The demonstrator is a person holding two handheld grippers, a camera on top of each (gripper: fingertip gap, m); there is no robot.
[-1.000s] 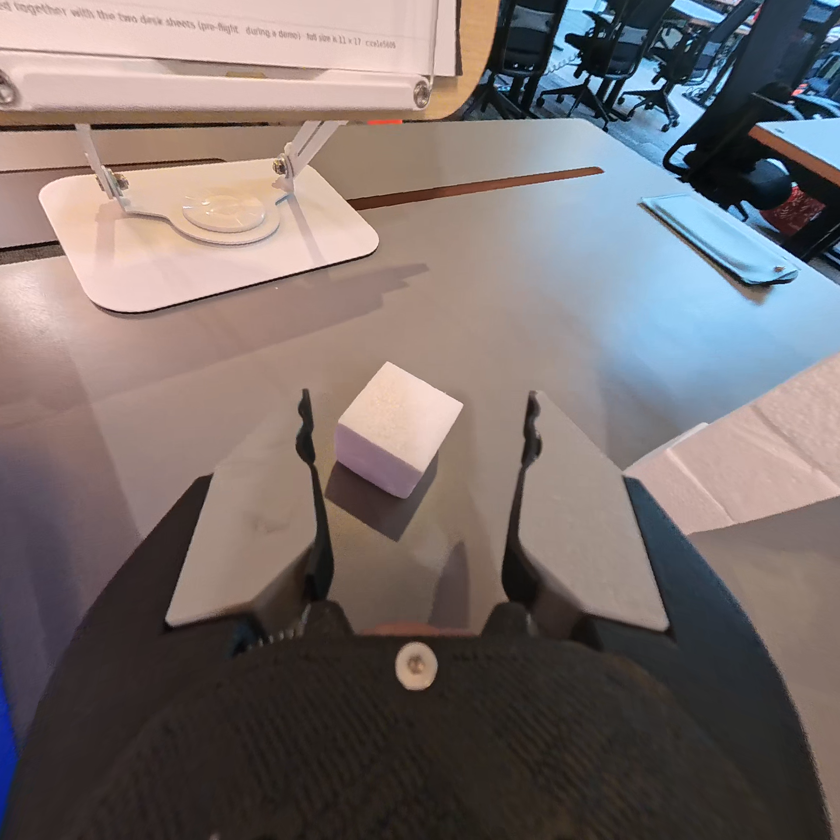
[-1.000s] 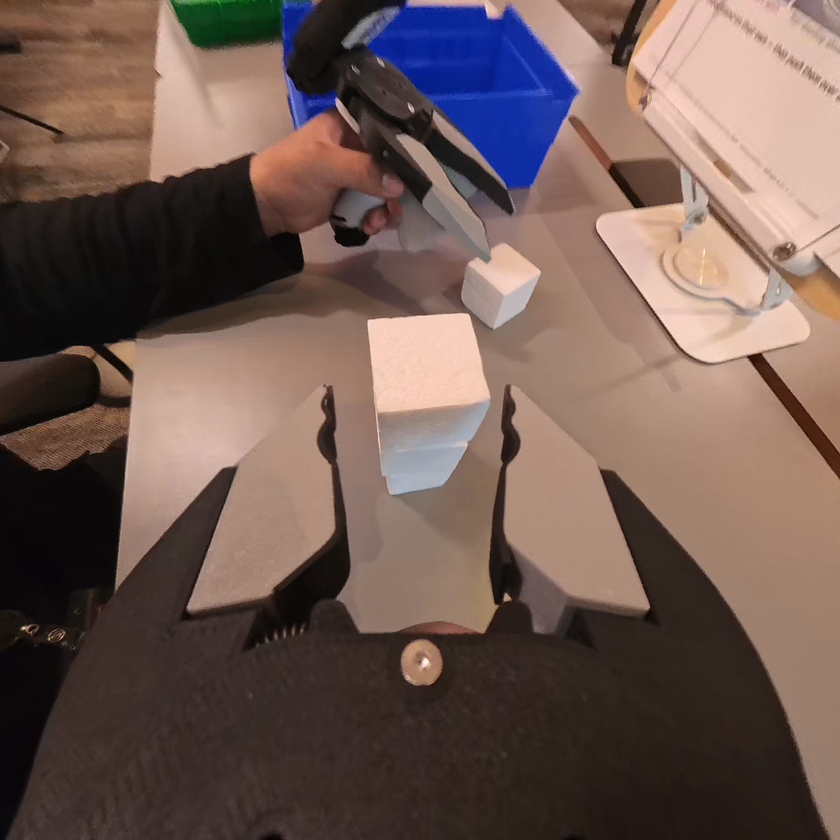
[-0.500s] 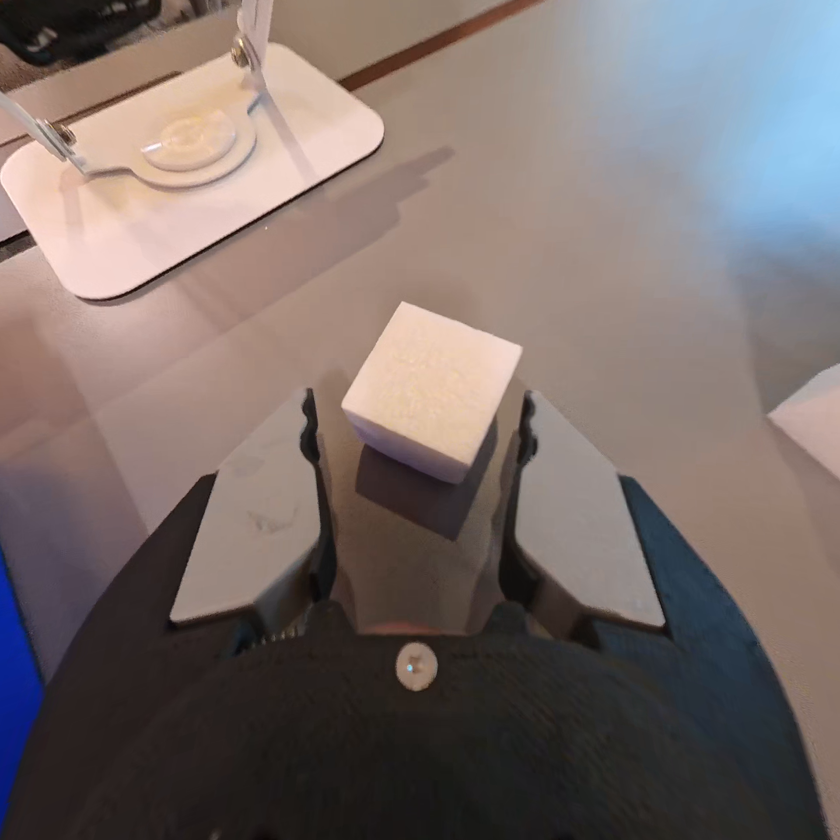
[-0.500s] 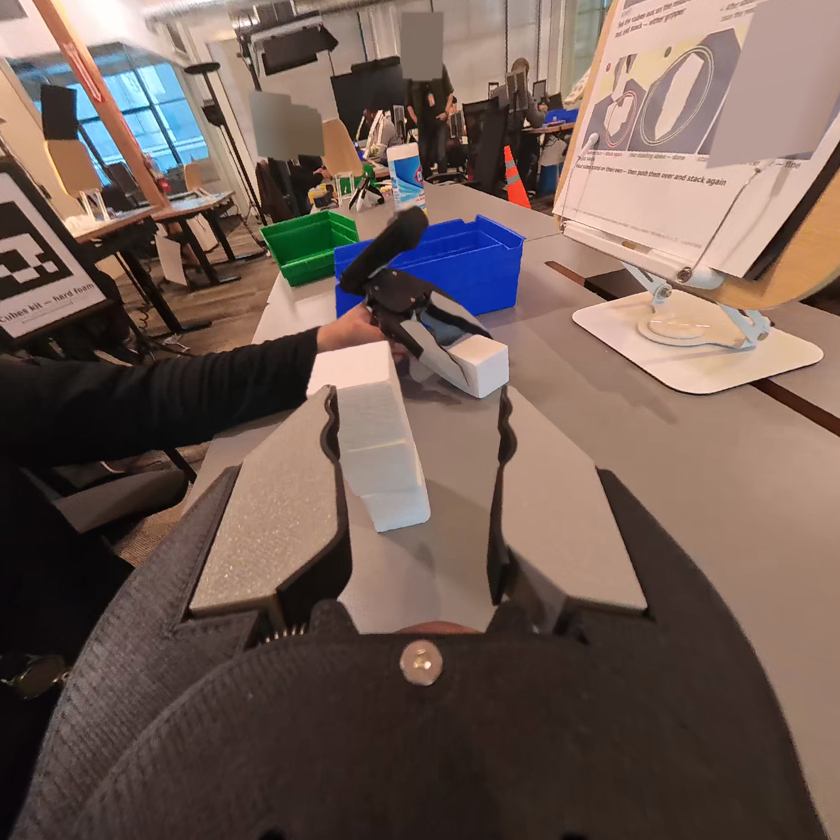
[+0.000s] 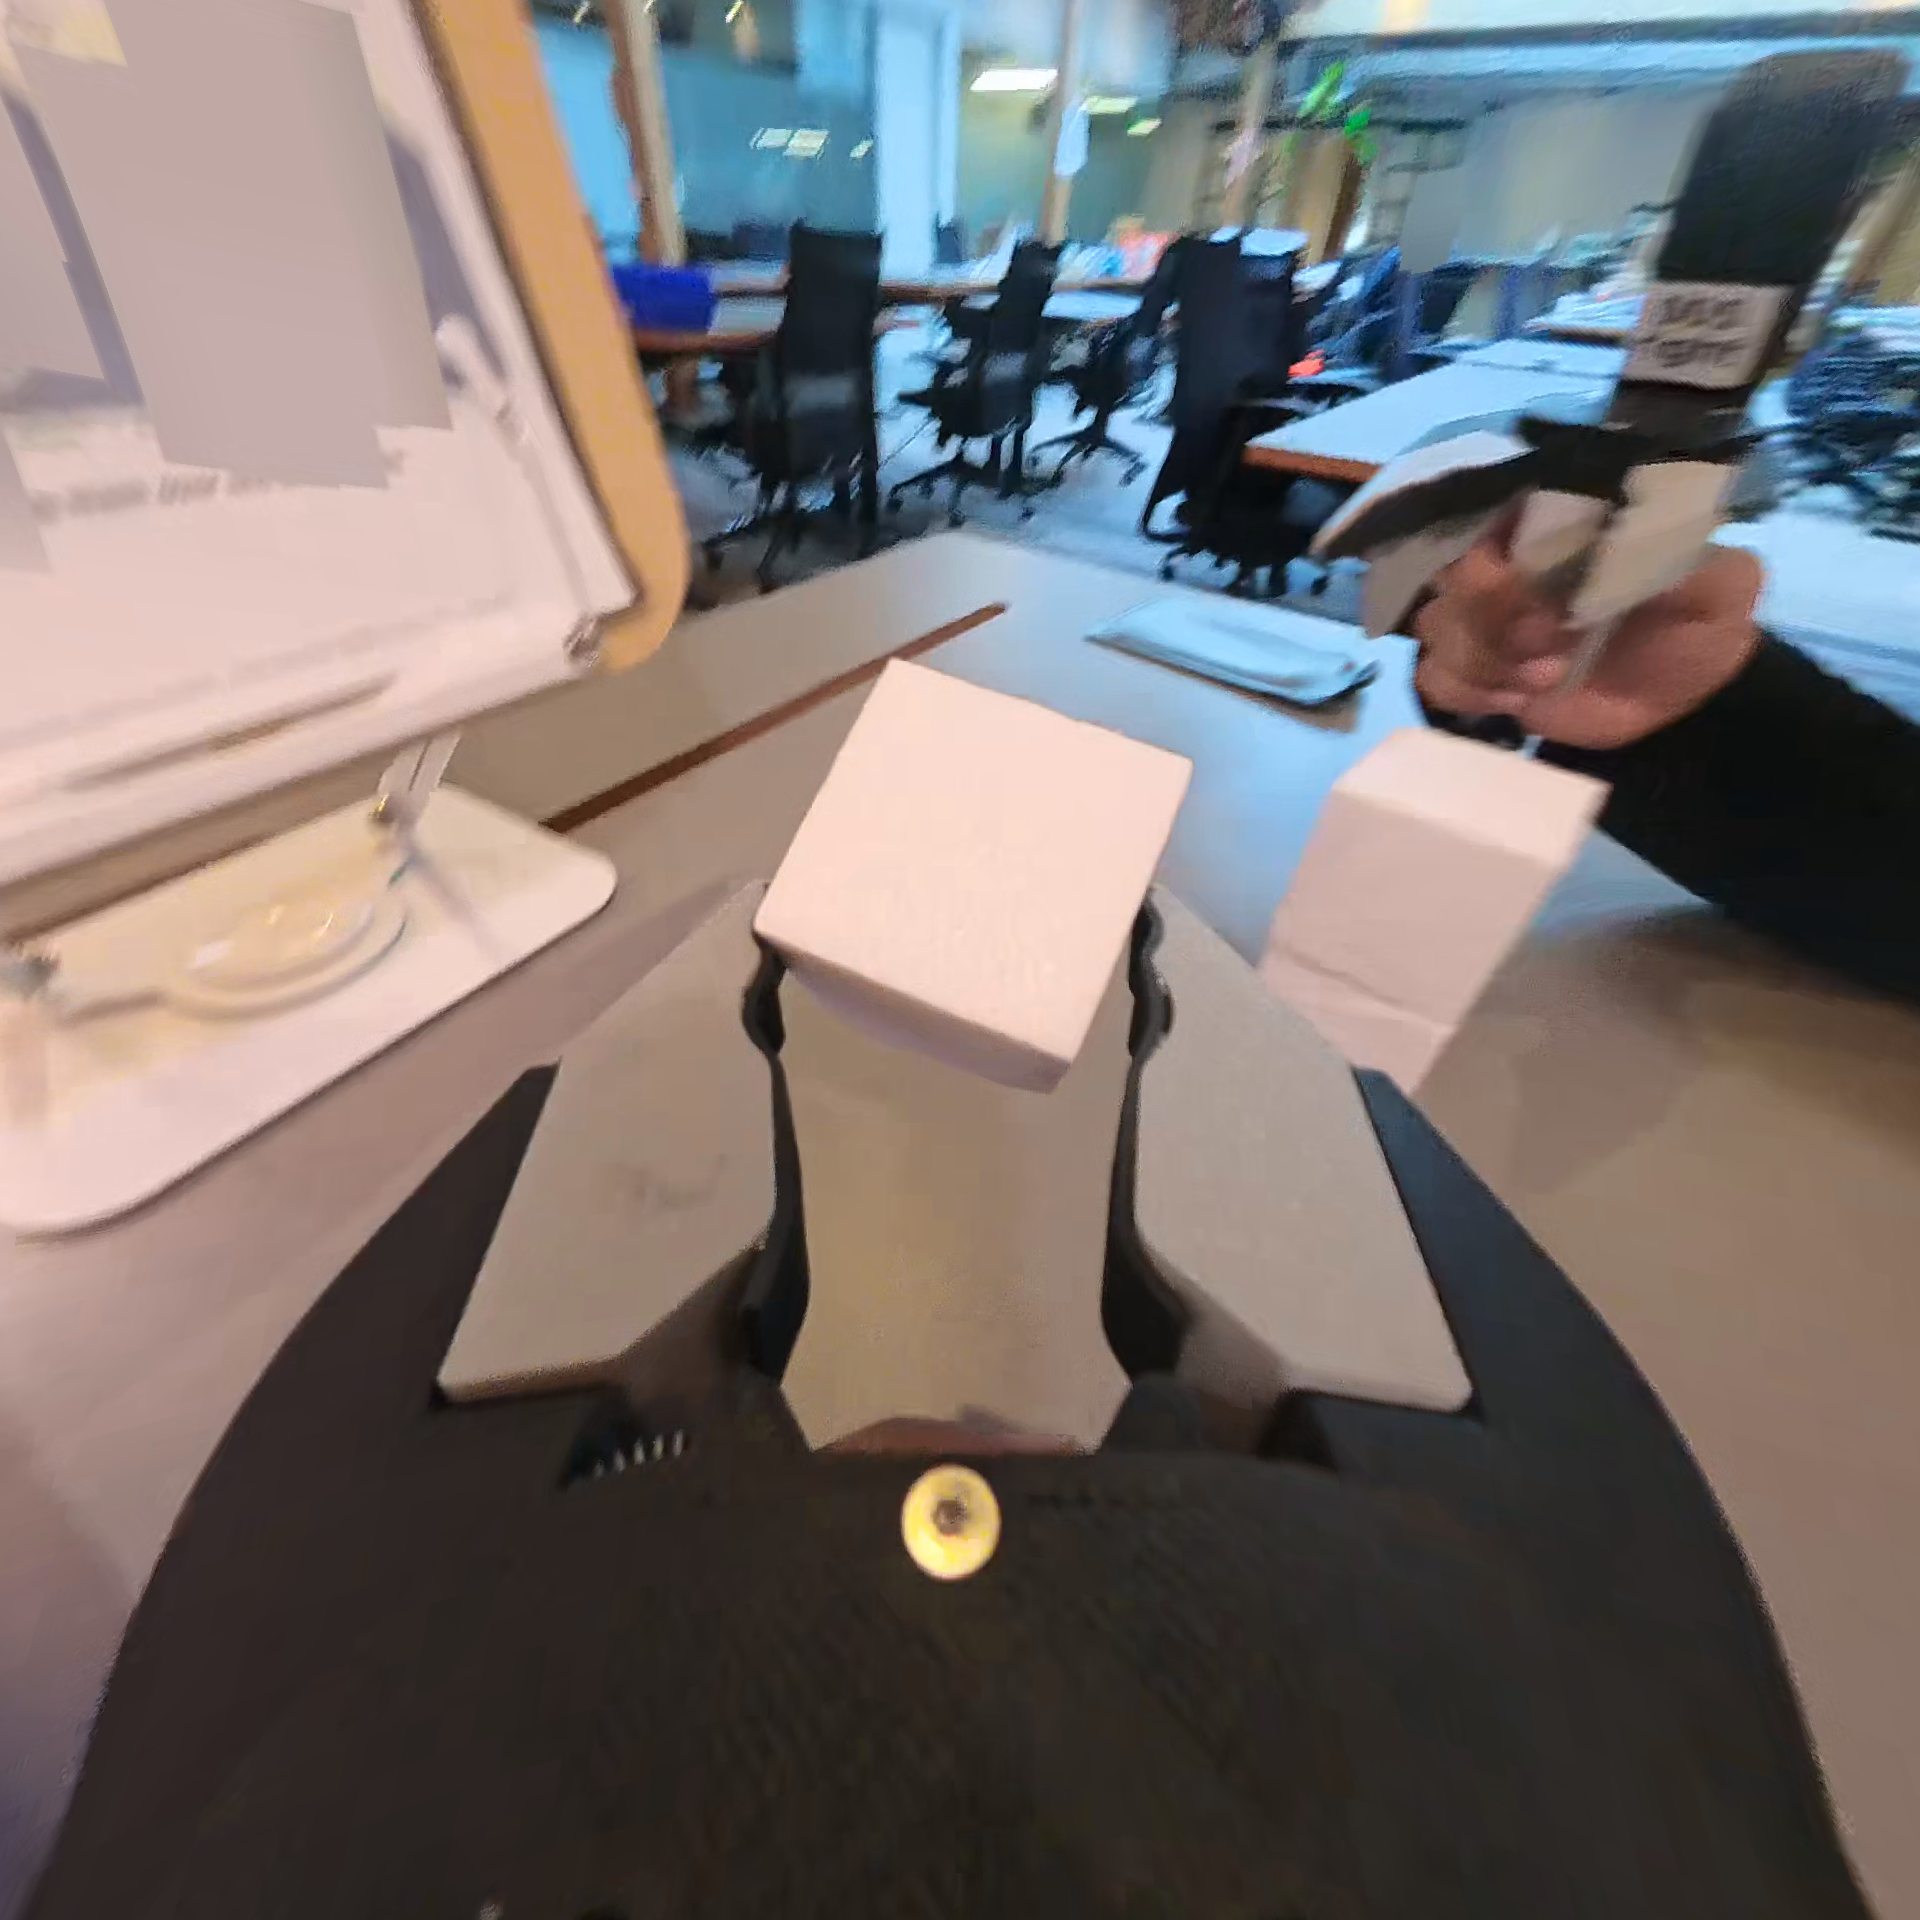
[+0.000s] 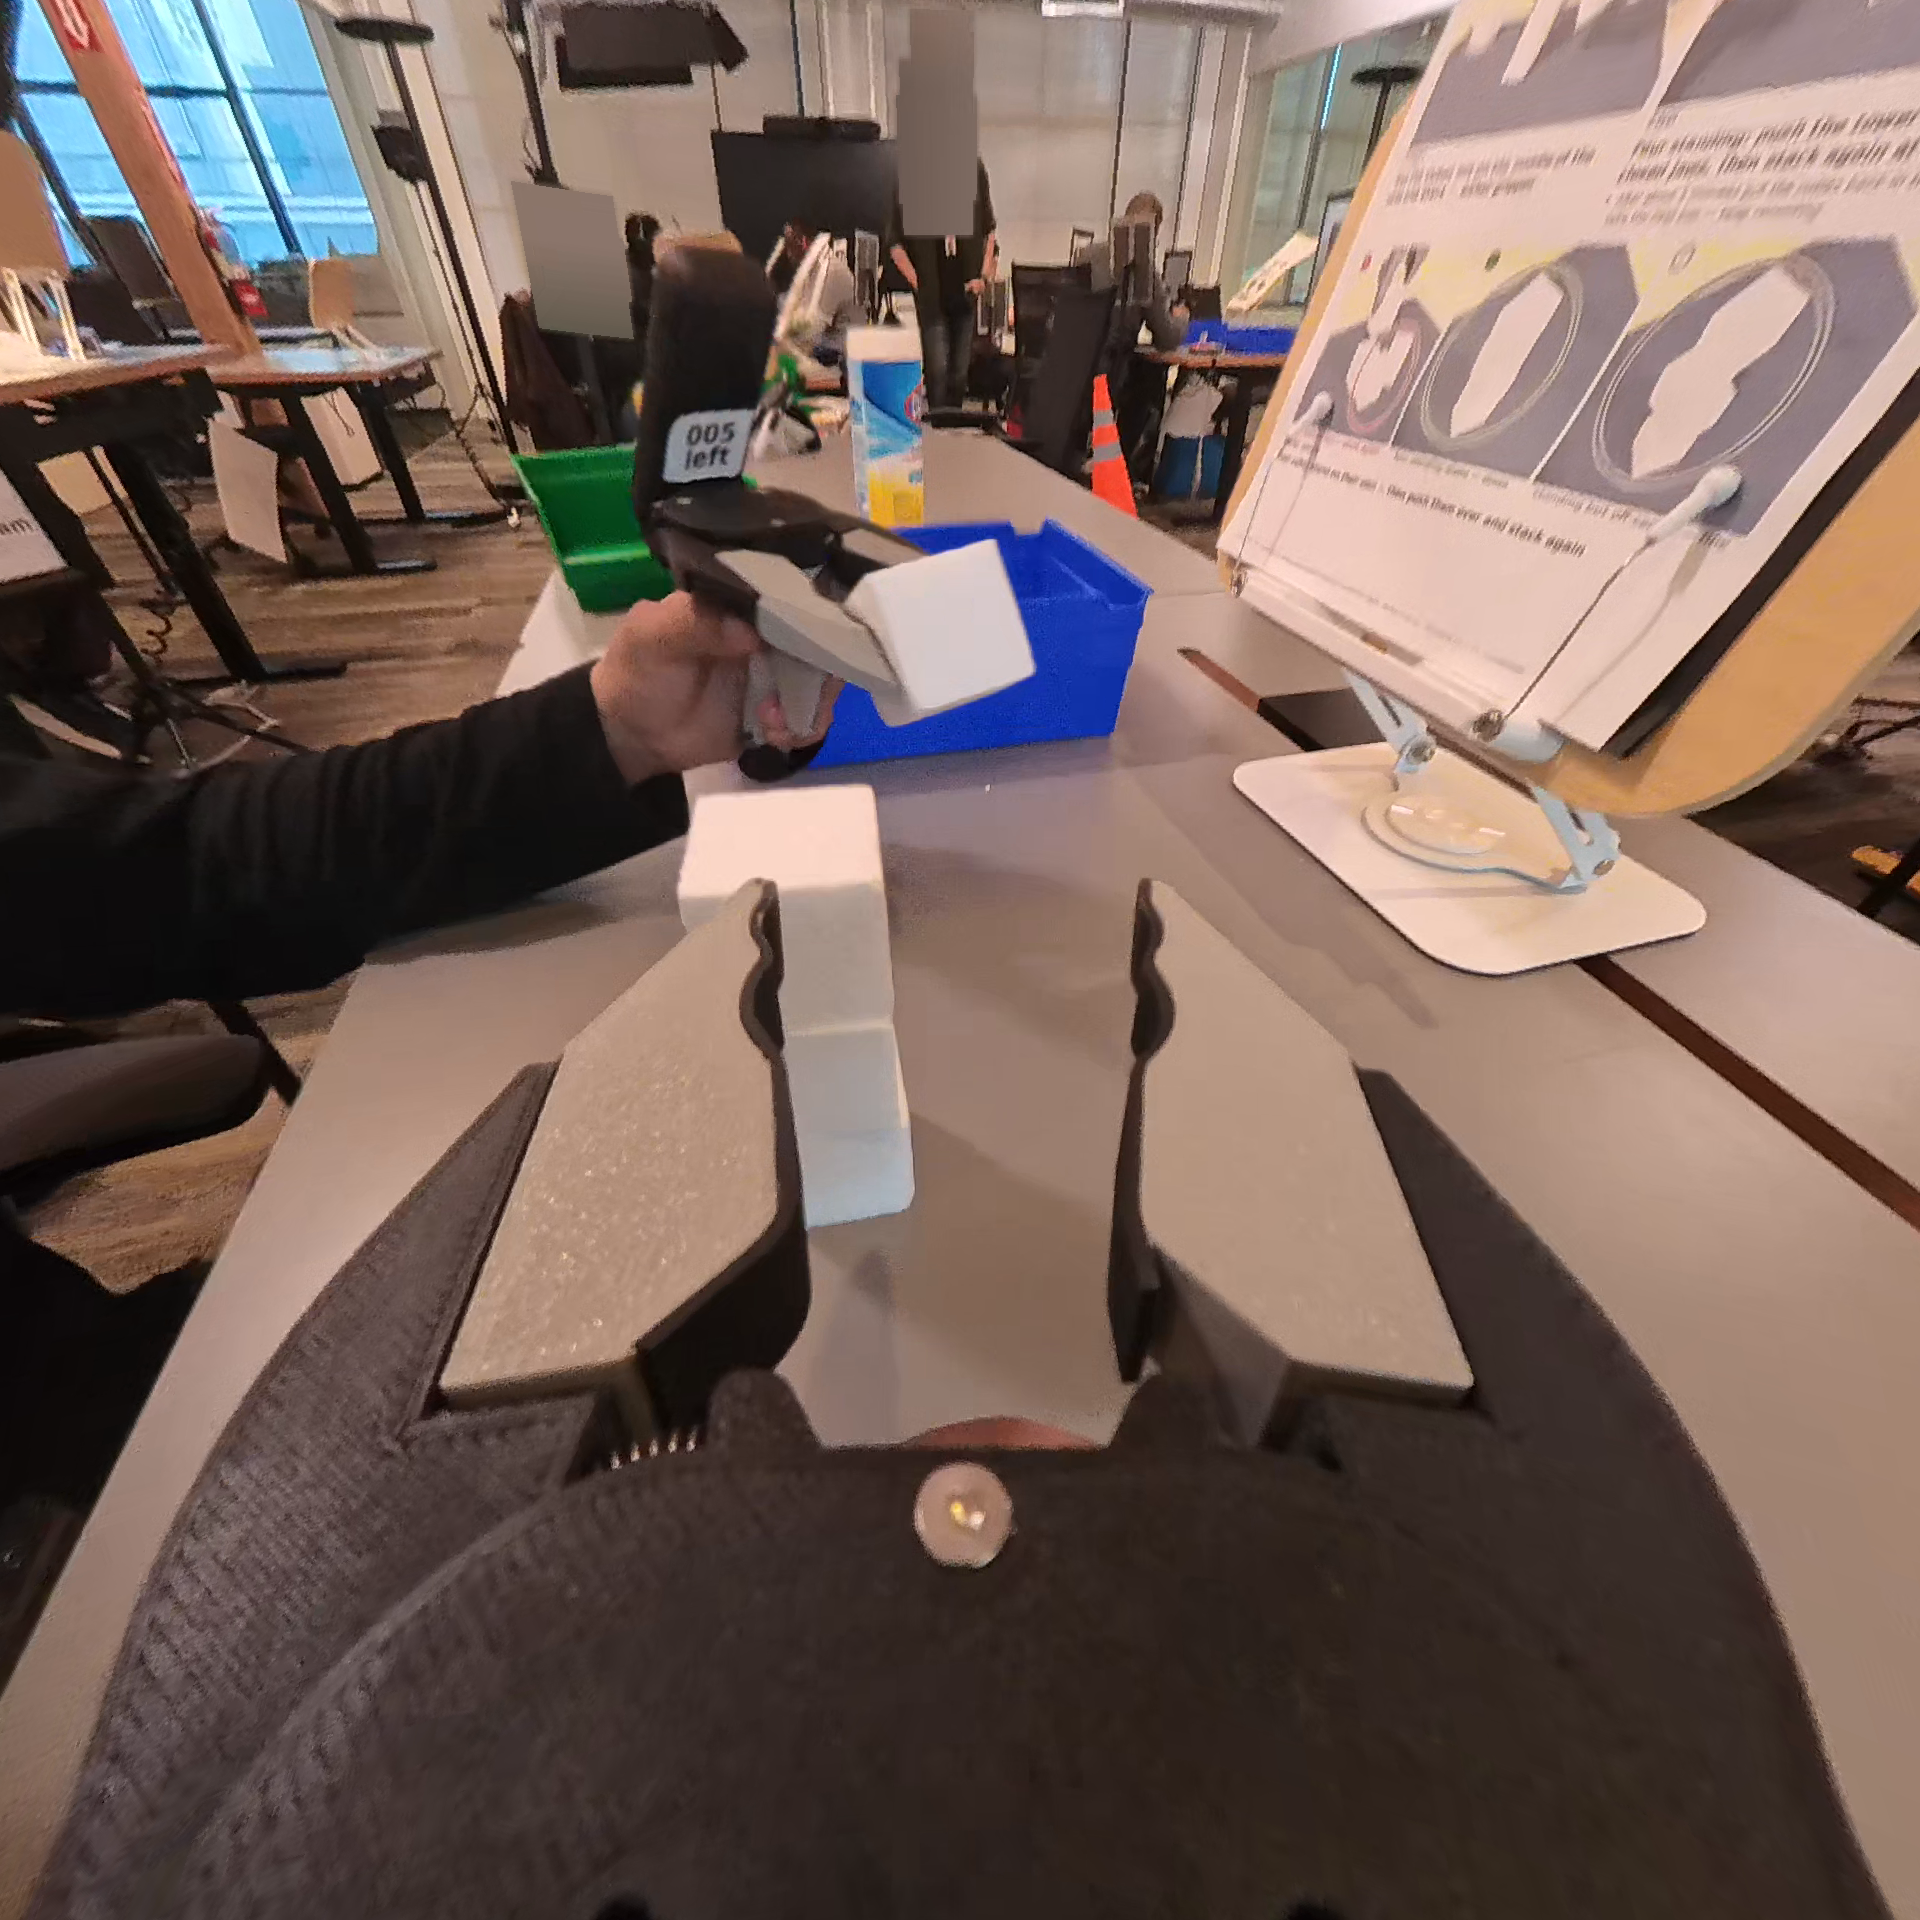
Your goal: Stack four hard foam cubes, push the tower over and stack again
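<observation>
My left gripper (image 5: 951, 935) is shut on a white foam cube (image 5: 966, 873) and holds it tilted, clear above the grey table (image 5: 1558, 1195). The right wrist view shows the same grasp: both fingers of the left gripper (image 6: 883, 634) press on the cube (image 6: 951, 634) in the air in front of the blue bin. A stack of white foam cubes (image 6: 821, 935) stands on the table; it also shows in the left wrist view (image 5: 1423, 883), to the right of the held cube. My right gripper (image 6: 956, 904) is open and empty, with the stack just beyond its left finger (image 6: 665, 1143).
A paper stand on a white base (image 6: 1475, 883) is at the right; it also shows in the left wrist view (image 5: 312, 987). A blue bin (image 6: 1081, 665), a green bin (image 6: 582, 520) and a wipes canister (image 6: 883, 436) stand behind. A flat grey pad (image 5: 1236, 644) lies far off.
My left gripper closed on the lone cube, lifted it off the table and swung it toward the stack. My right gripper drew back from the stack, still open.
</observation>
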